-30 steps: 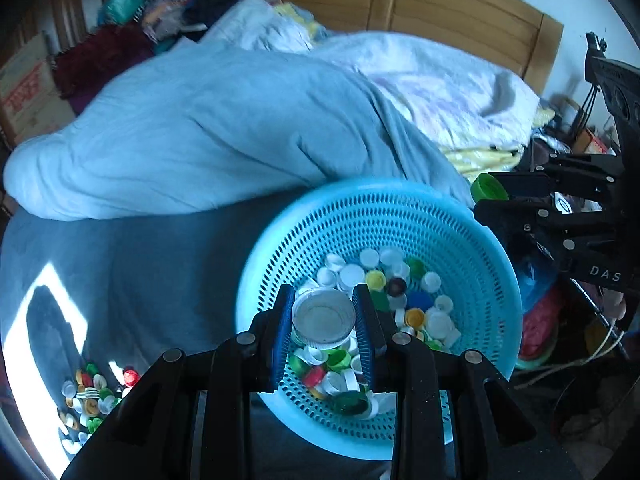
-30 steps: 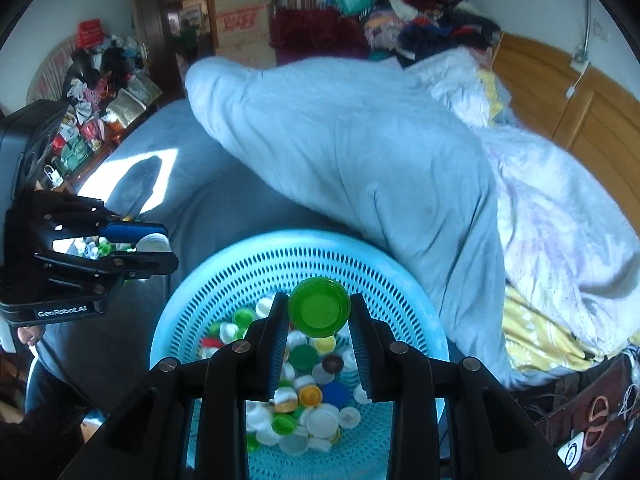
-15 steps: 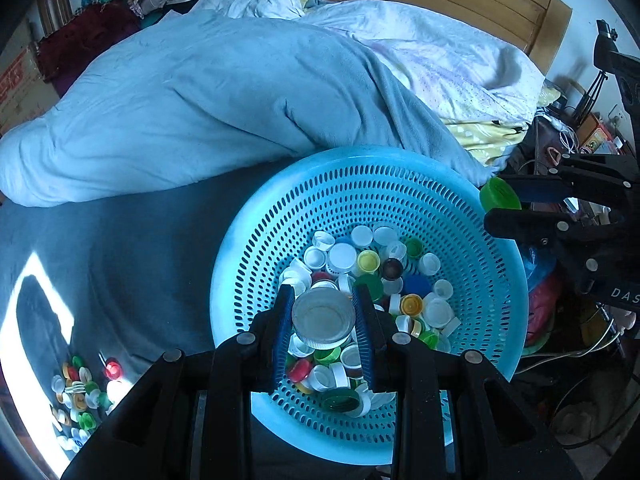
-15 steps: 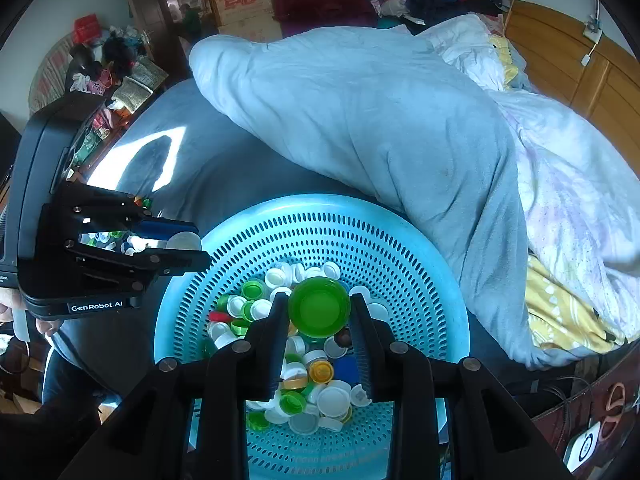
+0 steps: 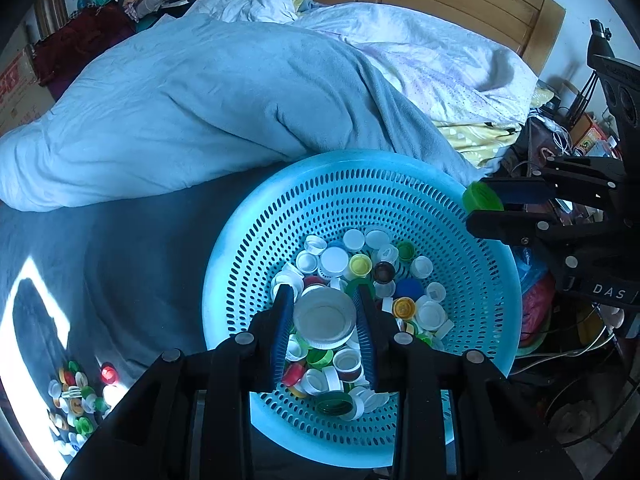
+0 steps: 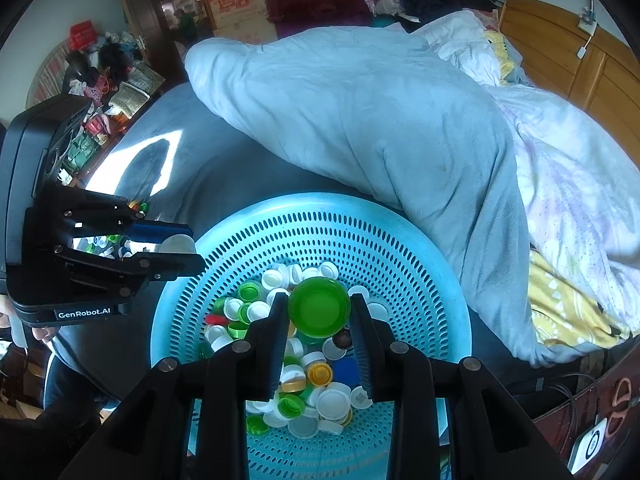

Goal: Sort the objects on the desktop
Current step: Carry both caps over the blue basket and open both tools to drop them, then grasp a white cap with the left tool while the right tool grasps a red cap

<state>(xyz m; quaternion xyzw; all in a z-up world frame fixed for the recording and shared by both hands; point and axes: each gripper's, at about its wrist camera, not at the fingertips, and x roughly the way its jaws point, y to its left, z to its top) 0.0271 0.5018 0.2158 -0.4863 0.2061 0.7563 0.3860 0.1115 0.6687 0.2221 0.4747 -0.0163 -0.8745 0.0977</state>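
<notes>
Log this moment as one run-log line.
left gripper: shut on white lid | right gripper: shut on green cap | both over blue basket

Both claws are matte black plastic linkages with round silver rivets at the joints. The left claw [image 5: 325,320] has blue ribbed pads [image 5: 282,334] lining its fingers; the right claw [image 6: 320,314] shows black ribbed pads. Seen from the left wrist camera at 3 o'clock, the right claw's housing bears white letters "DAS" [image 5: 609,291]. Seen from the right wrist camera at 9 o'clock, the left claw's boxy black body carries a white "GenRobot.AI" label [image 6: 83,314], with a bit of bare skin [image 6: 40,334] just below it
</notes>
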